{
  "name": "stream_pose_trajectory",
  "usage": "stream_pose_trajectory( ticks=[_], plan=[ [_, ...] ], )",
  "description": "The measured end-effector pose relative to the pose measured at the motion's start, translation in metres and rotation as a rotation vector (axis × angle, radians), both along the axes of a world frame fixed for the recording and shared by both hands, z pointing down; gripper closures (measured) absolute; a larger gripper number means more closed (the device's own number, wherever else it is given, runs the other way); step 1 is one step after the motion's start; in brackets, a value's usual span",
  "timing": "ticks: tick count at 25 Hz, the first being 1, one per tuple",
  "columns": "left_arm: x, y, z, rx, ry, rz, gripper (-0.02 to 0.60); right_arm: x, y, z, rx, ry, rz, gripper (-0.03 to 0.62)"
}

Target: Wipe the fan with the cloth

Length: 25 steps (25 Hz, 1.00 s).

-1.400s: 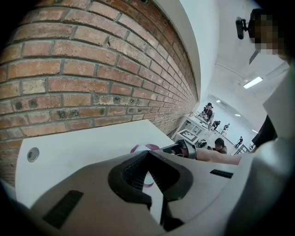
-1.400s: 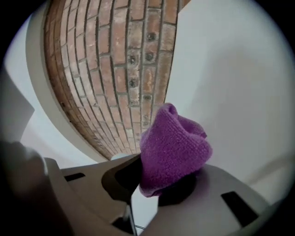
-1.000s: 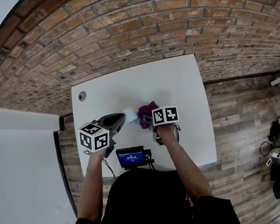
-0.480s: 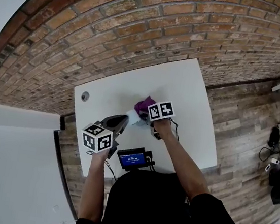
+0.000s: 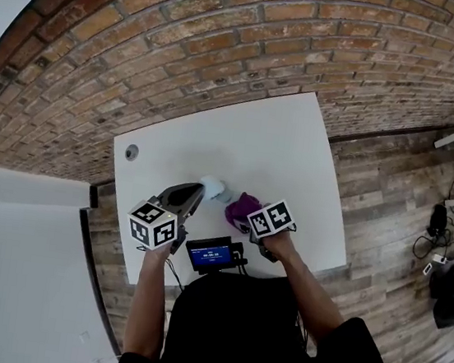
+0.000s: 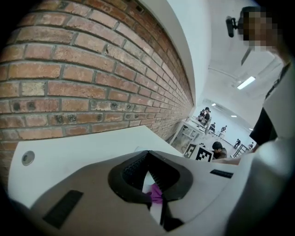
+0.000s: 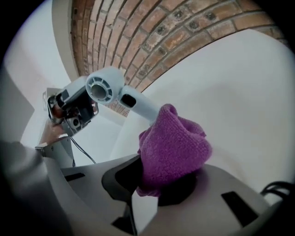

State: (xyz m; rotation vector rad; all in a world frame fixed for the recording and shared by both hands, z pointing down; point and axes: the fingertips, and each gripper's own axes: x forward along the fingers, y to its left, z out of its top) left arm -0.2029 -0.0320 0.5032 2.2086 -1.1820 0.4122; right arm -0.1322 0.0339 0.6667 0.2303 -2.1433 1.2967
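the right tool has drawn the purple cloth back from the fan, toward the person.

An open-plan office or lab: red brick wall, wooden plank floor, square white desk, seated people at further desks, ceiling strip lights.
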Motion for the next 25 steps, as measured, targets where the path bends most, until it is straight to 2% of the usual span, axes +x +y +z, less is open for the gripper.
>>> stream_pose_trajectory(
  ticks=[1,4,5,6,7,8,11,14,16,19,20,21,23,25],
  plan=[
    [-0.008,0.001,-0.003,0.036,0.032,-0.029,0.575,0.007,-0.006,-0.002,0.009,-0.005,0.032,0.531],
    [-0.057,0.007,0.001,0.108,0.133,-0.223,0.575,0.034,-0.026,-0.010,0.017,-0.025,0.135,0.531],
    [-0.071,0.013,0.012,0.102,0.128,-0.253,0.527,0.043,-0.031,-0.012,0.017,-0.030,0.168,0.531],
    [-0.077,0.019,0.029,0.081,0.104,-0.244,0.469,0.052,-0.034,-0.014,0.017,-0.037,0.199,0.531],
    [-0.076,0.024,0.046,0.054,0.070,-0.203,0.446,0.059,-0.038,-0.016,0.016,-0.045,0.229,0.531],
    [-0.070,0.028,0.061,0.030,0.028,-0.143,0.402,0.065,-0.040,-0.018,0.015,-0.053,0.256,0.531],
    [-0.034,0.029,0.092,0.009,-0.119,0.049,0.336,0.074,-0.043,-0.025,0.016,-0.071,0.308,0.531],
    [-0.007,0.017,0.117,0.002,-0.257,0.165,0.293,0.075,-0.038,-0.033,0.005,-0.103,0.340,0.531],
    [0.001,0.006,0.125,0.009,-0.313,0.177,0.294,0.074,-0.033,-0.039,0.003,-0.121,0.348,0.531],
    [0.008,-0.007,0.127,0.002,-0.334,0.169,0.296,0.079,-0.029,-0.045,0.004,-0.142,0.365,0.531],
    [0.011,-0.008,0.128,-0.012,-0.332,0.178,0.335,0.082,-0.028,-0.046,0.003,-0.147,0.375,0.531],
    [0.013,-0.007,0.128,-0.029,-0.323,0.184,0.410,0.084,-0.028,-0.047,0.003,-0.152,0.384,0.531],
    [0.013,-0.005,0.125,-0.063,-0.270,0.162,0.422,0.088,-0.029,-0.049,0.007,-0.162,0.399,0.531],
    [0.012,-0.004,0.116,-0.082,-0.167,0.100,0.425,0.091,-0.033,-0.056,0.009,-0.187,0.415,0.531]
  ],
)
